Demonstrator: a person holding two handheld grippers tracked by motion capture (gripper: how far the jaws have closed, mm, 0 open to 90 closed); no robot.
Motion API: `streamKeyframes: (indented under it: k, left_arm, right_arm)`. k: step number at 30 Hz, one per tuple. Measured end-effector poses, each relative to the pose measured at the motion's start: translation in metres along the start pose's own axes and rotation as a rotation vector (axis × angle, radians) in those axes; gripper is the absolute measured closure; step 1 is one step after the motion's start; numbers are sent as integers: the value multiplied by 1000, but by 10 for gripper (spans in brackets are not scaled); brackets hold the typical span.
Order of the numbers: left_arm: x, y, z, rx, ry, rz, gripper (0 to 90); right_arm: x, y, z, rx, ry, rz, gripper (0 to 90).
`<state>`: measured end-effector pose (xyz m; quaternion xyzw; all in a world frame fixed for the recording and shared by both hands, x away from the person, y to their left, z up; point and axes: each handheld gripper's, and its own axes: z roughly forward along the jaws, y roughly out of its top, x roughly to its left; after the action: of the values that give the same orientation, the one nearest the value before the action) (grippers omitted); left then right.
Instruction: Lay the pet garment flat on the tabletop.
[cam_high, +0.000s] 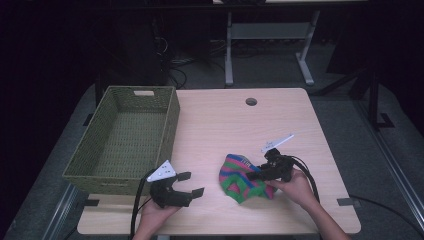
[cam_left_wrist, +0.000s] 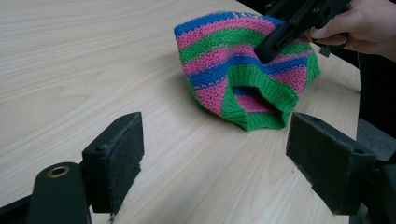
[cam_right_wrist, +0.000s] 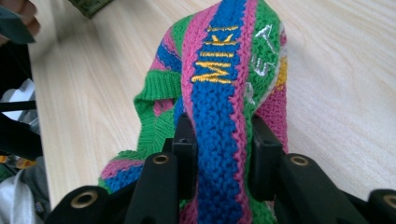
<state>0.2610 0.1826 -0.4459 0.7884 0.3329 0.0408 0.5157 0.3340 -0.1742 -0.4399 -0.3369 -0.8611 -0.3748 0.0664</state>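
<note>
Two hand-held grippers, right hand-held gripper (cam_right_wrist: 219, 140) pinching striped knit hat (cam_high: 242, 177), lettering perhaps partly hidden, left hand-held gripper (cam_left_wrist: 215, 154) spread.

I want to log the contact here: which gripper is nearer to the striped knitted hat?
Right. The right gripper has its jaws shut on the striped knitted hat. The left gripper is open, apart from it, toward the basket.

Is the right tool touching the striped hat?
Touching: in the right gripper view, the right tool pinches a fold of the striped hat between its jaws.
</note>
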Motion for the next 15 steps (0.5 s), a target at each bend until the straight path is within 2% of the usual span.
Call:
streamKeyframes:
  k: [8,12,15]
  left_arm:
    - [0,0,0,4,-1,3,189]
    - [-1,0,1,9,0,9,189]
    - [-1,0,1,12,-2,10,189]
  right_arm:
    - [-3,-1,6,18,-24,-7,626]
    - [-4,-1,7,25,-48,-13,553]
    - [-4,0,5,21,-46,-3,489]
